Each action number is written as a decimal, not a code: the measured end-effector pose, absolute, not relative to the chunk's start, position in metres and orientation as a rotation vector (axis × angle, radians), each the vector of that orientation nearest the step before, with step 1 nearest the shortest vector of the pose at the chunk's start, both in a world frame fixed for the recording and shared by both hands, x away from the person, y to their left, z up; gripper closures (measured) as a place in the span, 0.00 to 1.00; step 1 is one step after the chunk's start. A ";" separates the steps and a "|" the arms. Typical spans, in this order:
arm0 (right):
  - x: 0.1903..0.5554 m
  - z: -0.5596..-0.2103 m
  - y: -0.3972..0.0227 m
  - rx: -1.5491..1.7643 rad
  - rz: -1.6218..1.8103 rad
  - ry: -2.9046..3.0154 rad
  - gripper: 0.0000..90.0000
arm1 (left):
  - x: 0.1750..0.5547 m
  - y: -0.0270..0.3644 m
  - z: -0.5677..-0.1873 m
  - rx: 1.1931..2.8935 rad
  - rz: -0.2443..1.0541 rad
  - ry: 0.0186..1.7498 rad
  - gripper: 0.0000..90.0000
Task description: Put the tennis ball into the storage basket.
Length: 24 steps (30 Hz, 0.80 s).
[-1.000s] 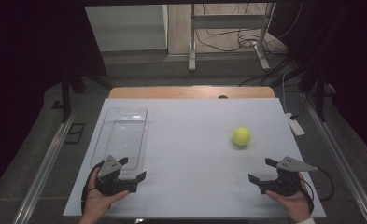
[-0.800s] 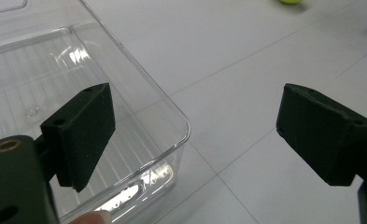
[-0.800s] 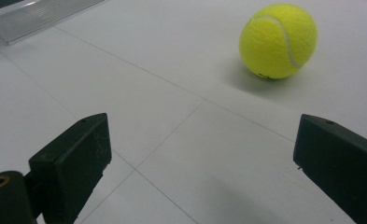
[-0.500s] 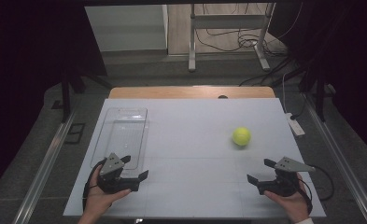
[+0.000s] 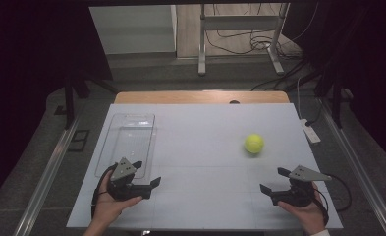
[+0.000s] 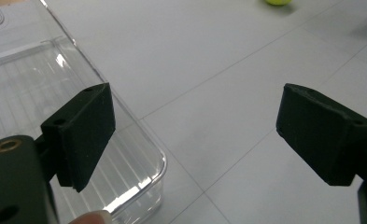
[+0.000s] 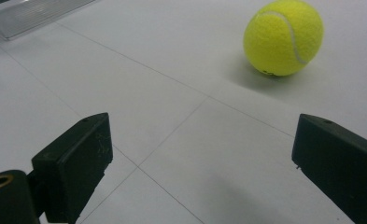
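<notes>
A yellow tennis ball is seen lying on the white table top, and every other place is given here from that ball. In the right gripper view the ball is found ahead of the jaws and toward the right-hand jaw, resting on the bare surface with a soft shadow at its near side and its curved white seam turned to the camera.

The right gripper is held in a hand at the near edge of the table, nearer to the person than the ball and a little to its right, well apart from it. Its jaws are spread wide in its own view, and nothing is gripped between them; only the table is seen in the gap.

The left gripper is held in the other hand, far to the ball's left and nearer to the person. Its jaws are likewise parted wide, with nothing pinched. In the left gripper view the ball is glimpsed at the top edge, far beyond the jaws.

A clear plastic tray is set on the table well to the ball's left, its long side running away from the person. Its near rounded corner is seen just beside the left-hand jaw, which is held above the tray's near end.
</notes>
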State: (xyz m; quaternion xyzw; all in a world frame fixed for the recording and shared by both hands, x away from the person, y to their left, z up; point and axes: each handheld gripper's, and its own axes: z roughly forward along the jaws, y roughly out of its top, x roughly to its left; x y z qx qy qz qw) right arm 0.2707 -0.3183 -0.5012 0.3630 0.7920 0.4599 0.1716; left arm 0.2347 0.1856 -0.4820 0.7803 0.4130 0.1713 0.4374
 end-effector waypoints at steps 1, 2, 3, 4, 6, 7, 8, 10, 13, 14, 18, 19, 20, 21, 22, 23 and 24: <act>0.271 -0.501 -0.318 1.030 1.305 2.248 0.06 | 0.236 0.184 -0.481 1.939 0.422 1.027 0.15; 0.271 -0.501 -0.318 1.029 1.303 2.248 0.06 | 0.237 0.183 -0.480 1.942 0.425 1.024 0.15; 0.271 -0.501 -0.318 1.029 1.302 2.247 0.06 | 0.238 0.182 -0.480 1.941 0.424 1.022 0.15; 0.271 -0.501 -0.318 1.027 1.301 2.248 0.06 | 0.238 0.181 -0.479 1.942 0.420 1.019 0.15; 0.271 -0.501 -0.318 1.025 1.295 2.249 0.06 | 0.240 0.179 -0.478 1.946 0.419 1.014 0.15; 0.271 -0.501 -0.318 1.023 1.294 2.249 0.06 | 0.240 0.178 -0.478 1.949 0.421 1.011 0.15; 0.271 -0.501 -0.318 1.022 1.292 2.250 0.06 | 0.241 0.177 -0.478 1.950 0.417 1.008 0.15; 0.271 -0.501 -0.318 1.021 1.291 2.250 0.06 | 0.242 0.176 -0.477 1.952 0.414 1.005 0.15; 0.271 -0.501 -0.319 1.024 1.291 2.251 0.06 | 0.244 0.174 -0.476 1.953 0.409 1.002 0.15; 0.271 -0.501 -0.319 1.024 1.290 2.251 0.06 | 0.245 0.173 -0.475 1.954 0.407 0.999 0.15; 0.271 -0.502 -0.319 1.024 1.288 2.251 0.06 | 0.247 0.170 -0.475 1.964 0.397 0.993 0.15; 0.271 -0.502 -0.319 1.023 1.287 2.251 0.06 | 0.247 0.170 -0.475 1.964 0.397 0.993 0.15; 0.271 -0.502 -0.319 1.023 1.287 2.251 0.06 | 0.248 0.170 -0.475 1.969 0.396 0.992 0.15; 0.271 -0.502 -0.319 1.022 1.287 2.251 0.06 | 0.248 0.170 -0.475 1.969 0.395 0.994 0.15; 0.271 -0.502 -0.319 1.023 1.287 2.251 0.06 | 0.249 0.170 -0.475 1.969 0.394 0.996 0.15; 0.271 -0.502 -0.319 1.022 1.287 2.250 0.06 | 0.249 0.170 -0.475 1.968 0.391 0.997 0.15; 0.271 -0.502 -0.319 1.022 1.287 2.251 0.06 | 0.250 0.170 -0.475 1.969 0.387 0.997 0.15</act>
